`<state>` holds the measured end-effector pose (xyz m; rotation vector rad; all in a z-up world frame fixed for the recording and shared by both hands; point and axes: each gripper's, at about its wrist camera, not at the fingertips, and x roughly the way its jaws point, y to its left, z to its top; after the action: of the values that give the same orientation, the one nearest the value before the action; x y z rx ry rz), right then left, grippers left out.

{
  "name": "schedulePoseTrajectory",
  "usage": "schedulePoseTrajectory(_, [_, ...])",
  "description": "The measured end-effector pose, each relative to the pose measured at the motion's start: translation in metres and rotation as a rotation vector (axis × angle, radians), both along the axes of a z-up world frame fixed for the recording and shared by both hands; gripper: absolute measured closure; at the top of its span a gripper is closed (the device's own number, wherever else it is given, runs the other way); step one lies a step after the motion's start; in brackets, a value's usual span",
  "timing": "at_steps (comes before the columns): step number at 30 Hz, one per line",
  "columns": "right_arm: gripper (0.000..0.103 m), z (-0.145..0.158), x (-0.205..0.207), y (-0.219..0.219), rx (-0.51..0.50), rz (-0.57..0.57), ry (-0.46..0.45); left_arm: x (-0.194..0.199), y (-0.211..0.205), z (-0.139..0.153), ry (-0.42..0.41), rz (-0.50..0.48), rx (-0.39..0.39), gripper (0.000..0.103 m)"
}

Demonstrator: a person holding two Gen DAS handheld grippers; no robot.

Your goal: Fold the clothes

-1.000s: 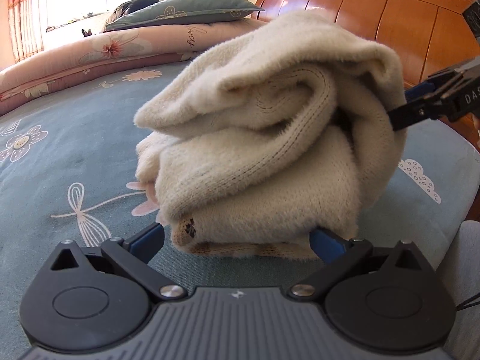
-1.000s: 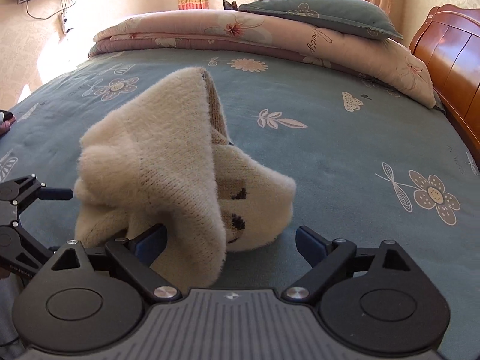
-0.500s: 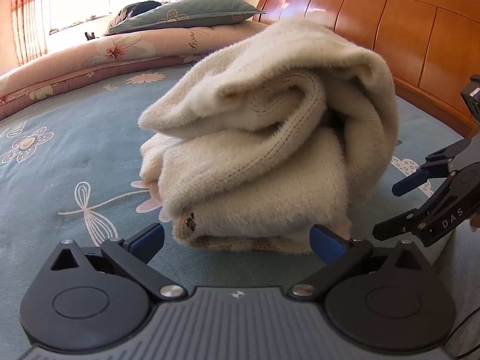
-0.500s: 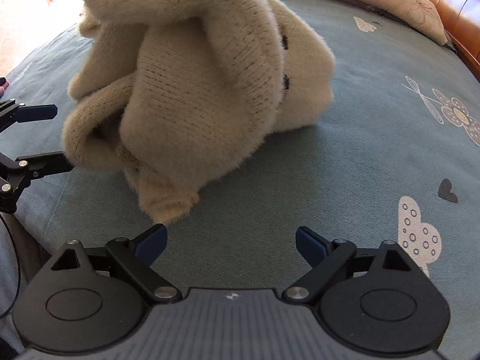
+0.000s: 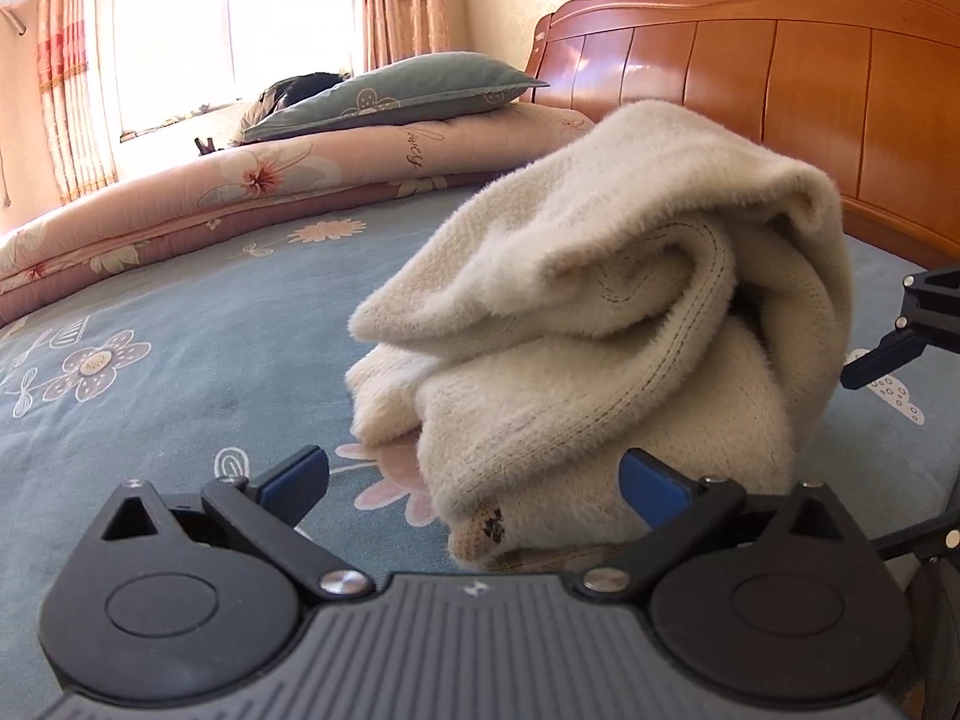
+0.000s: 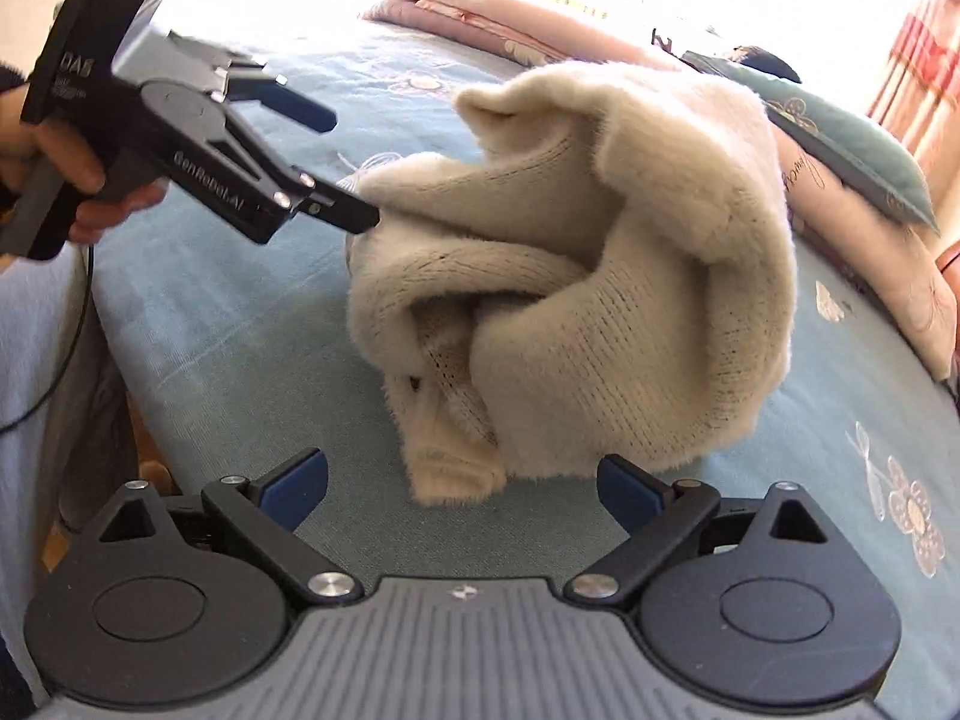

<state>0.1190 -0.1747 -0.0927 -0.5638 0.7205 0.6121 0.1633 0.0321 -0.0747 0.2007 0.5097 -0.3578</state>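
Note:
A cream fluffy sweater (image 5: 606,330) lies bunched in a tall heap on the blue floral bedsheet (image 5: 180,372). My left gripper (image 5: 474,477) is open just in front of the heap, whose lowest corner sits between the blue pads without being pinched. In the right wrist view, a hand holds that left gripper (image 6: 348,168), and its lower finger touches the sweater (image 6: 570,276). My right gripper (image 6: 465,483) is open too, with a dangling cuff (image 6: 453,474) just ahead of its gap. One of its fingers (image 5: 882,360) shows at the right edge of the left wrist view, clear of the cloth.
A wooden headboard (image 5: 750,90) stands behind the heap. A rolled pink quilt (image 5: 270,180) with a grey-blue pillow (image 5: 402,93) lies along the far side by the window. The bed edge and a person's light trousers (image 6: 42,330) are at the left of the right wrist view.
My right gripper has let go of the sweater, drawn back and swung round to face the heap from its other side. The left gripper has shifted left. The heap stays put.

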Motion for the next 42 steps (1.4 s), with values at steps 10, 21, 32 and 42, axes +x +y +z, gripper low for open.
schedulePoseTrajectory(10, [0.022,0.025,-0.012,0.007,-0.03,0.047,0.033,0.039,0.003,0.022,-0.011,-0.267,0.166,0.001])
schedulePoseTrajectory(21, [0.022,0.045,-0.001,-0.006,0.047,-0.008,0.008,0.074,-0.001,0.032,-0.127,-0.439,0.424,0.023])
schedulePoseTrajectory(32, [0.024,0.037,0.032,-0.03,0.134,-0.096,0.08,0.091,-0.027,-0.019,-0.253,-0.653,0.683,0.064])
schedulePoseTrajectory(42, [0.026,0.032,0.047,-0.04,0.202,-0.115,0.105,0.128,-0.026,0.007,-0.287,-0.599,0.581,0.091])
